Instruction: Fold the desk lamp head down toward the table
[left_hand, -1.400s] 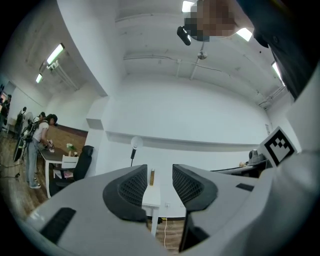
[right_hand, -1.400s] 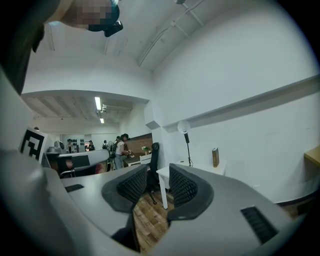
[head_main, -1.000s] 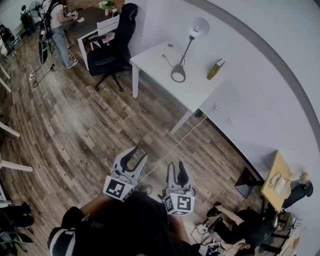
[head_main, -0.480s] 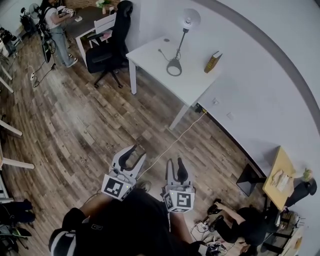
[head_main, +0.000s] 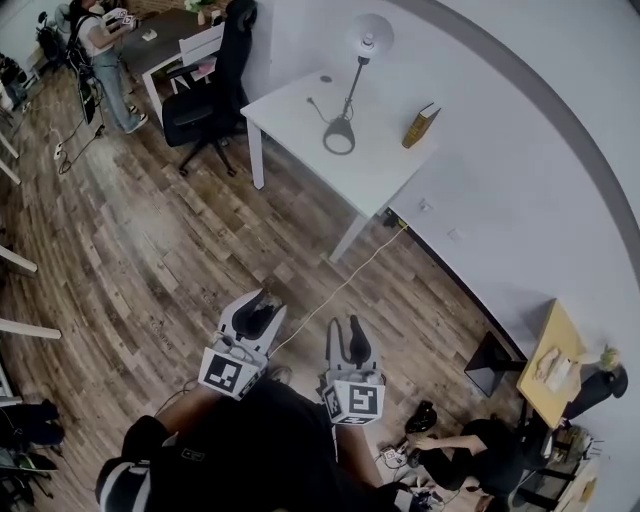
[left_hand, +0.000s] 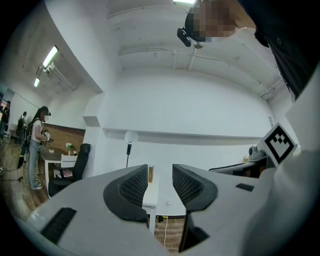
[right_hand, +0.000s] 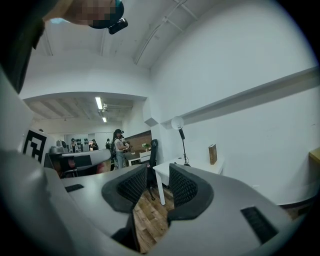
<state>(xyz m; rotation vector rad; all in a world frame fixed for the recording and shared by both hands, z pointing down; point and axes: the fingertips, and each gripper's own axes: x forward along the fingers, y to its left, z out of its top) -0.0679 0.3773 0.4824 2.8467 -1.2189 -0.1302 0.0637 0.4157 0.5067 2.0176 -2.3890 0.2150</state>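
Two grey hand-held grippers are out in front, side by side and pointing level across the room. The left gripper (head_main: 262, 303) has its ribbed black pads standing apart with nothing clamped, just the distant table edge showing through the gap. The right gripper (head_main: 350, 328) is spread the same way and empty, with brown wooden plank floor (head_main: 150, 230) visible between its jaws. Well apart from both, over by the pale wall, stands the white rectangular table (head_main: 290, 105). On it is the white-shaded desk lamp (head_main: 350, 88), its thin black stem upright on a dark ring-shaped base and its round head raised high above the tabletop, not folded down. Near the lamp, closer to the wall, a small brown book (head_main: 420, 125) stands on end on that same table. A black office chair (head_main: 215, 80) sits just beside the table's far end, and a thin white cable (head_main: 350, 290) trails across the floor from the wall. Farther back a person (head_main: 95, 45) stands at another desk.
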